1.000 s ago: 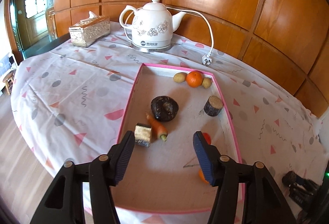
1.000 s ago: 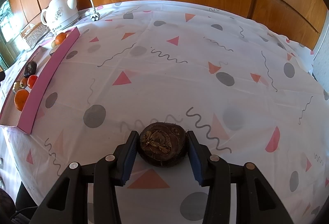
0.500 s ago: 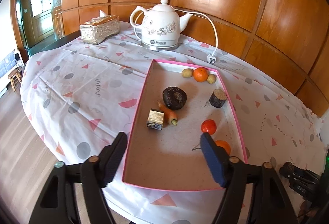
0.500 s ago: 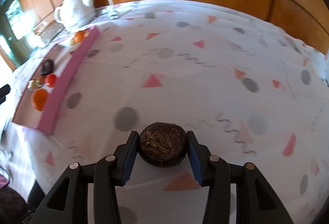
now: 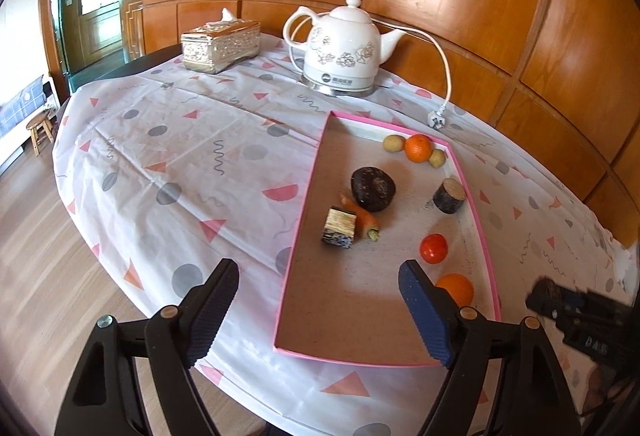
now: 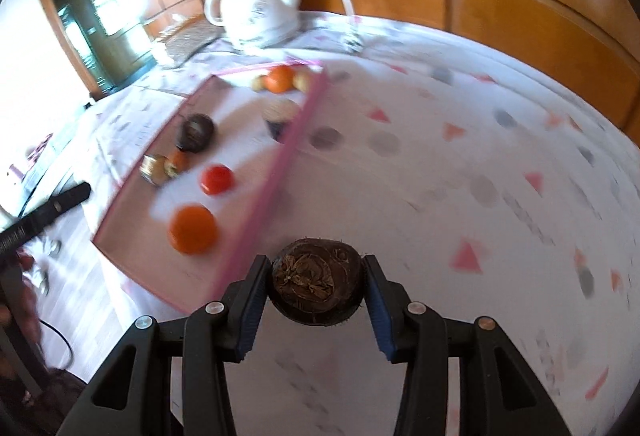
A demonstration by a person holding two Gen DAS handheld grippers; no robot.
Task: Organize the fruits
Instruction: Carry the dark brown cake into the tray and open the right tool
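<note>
Wood-panelled walls back a table under a patterned cloth (image 5: pixel 168 140). On it sits a pink-rimmed tray (image 5: pixel 306 196) of produce. The right gripper (image 6: pixel 316 286) clamps a dark round fruit (image 6: pixel 316 286) just outside the tray's near corner; the tray lies ahead-left. The left gripper (image 5: pixel 316 300), jaws opening and empty, hovers above the tray's near end.

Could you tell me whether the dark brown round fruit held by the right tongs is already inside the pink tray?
Not yet. The brown fruit is clamped in the right tongs, above the tablecloth just outside the pink tray's rim.
</note>
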